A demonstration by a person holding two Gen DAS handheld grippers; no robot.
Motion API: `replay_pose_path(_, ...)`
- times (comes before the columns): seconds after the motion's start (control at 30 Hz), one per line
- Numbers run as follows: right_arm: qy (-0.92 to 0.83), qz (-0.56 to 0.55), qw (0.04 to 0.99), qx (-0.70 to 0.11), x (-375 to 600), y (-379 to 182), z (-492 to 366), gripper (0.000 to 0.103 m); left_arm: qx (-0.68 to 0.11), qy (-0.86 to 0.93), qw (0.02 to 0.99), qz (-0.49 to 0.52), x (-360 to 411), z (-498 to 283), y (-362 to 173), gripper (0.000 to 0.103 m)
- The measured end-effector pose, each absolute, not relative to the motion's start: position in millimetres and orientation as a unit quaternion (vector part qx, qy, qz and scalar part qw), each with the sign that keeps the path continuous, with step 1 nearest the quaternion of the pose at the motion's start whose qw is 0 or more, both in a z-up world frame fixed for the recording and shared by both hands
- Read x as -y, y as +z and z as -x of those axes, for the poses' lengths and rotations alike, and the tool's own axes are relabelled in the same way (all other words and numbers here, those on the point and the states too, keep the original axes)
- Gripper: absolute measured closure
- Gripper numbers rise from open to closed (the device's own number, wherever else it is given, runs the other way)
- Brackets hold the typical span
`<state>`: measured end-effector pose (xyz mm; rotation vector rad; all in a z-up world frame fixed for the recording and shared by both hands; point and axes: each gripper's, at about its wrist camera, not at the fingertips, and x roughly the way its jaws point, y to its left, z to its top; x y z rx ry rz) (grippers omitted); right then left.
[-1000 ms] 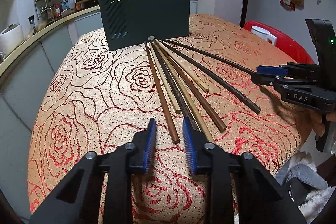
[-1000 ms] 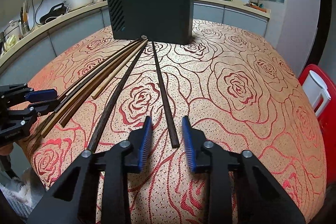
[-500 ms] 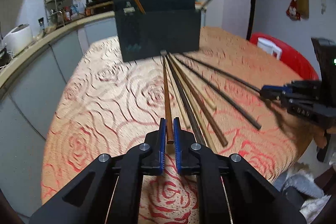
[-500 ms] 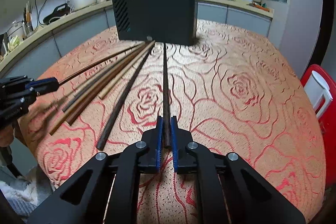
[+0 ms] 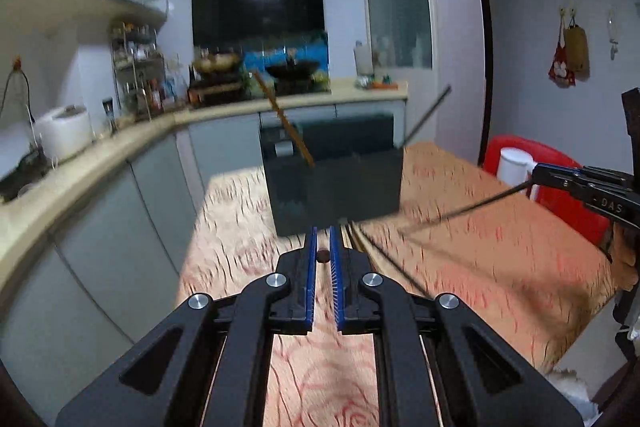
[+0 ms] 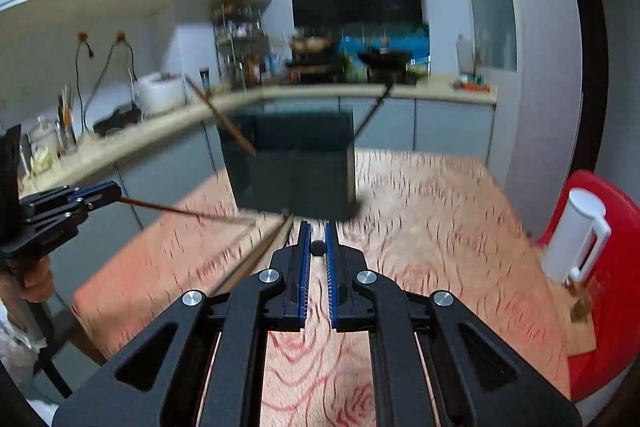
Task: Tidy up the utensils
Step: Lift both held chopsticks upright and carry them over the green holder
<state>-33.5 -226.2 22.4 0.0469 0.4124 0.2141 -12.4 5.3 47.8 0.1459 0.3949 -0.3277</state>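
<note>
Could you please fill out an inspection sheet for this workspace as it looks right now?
Surface: table under a rose-patterned cloth; picture motion-blurred.
Job's things: dark holder box at the far end with two chopsticks leaning out; loose chopsticks lying in front of it.
Clutter: white mug on a red stool beside the table.
Grippers: left gripper shut on a brown chopstick; right gripper shut on a black chopstick; both sticks raised at the gripped end.
Cables: two plugged cords on the wall.
Surroundings: kitchen counter, range hood, woks on the stove.
</note>
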Motion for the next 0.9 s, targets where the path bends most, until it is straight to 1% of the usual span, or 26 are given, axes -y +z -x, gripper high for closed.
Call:
replay_pose_path(0.1,0.112,-0.03,0.976,-0.183,227.2,38.7,29.8,0.095,-0.172,-0.16,0.969,-0.072,-3.4,6.8,68.8,0.097)
replay_pose_path(0.23,0.116,-0.035,0.977,-0.173,228.0,51.9,20.3,0.095,-0.165,-0.159,0.971,-0.065,-2.5,-7.1,86.0,0.097)
replay_pose_path(0.6,0.126,-0.071,0.97,-0.195,239.3,87.4,-24.5,0.095,-0.17,-0.166,0.97,-0.06,6.5,-39.0,116.8,0.097)
replay_pose_path(0.9,0.119,-0.07,0.972,-0.191,237.5,123.7,-45.4,0.095,-0.169,-0.152,0.972,-0.065,11.1,-56.7,139.2,0.097)
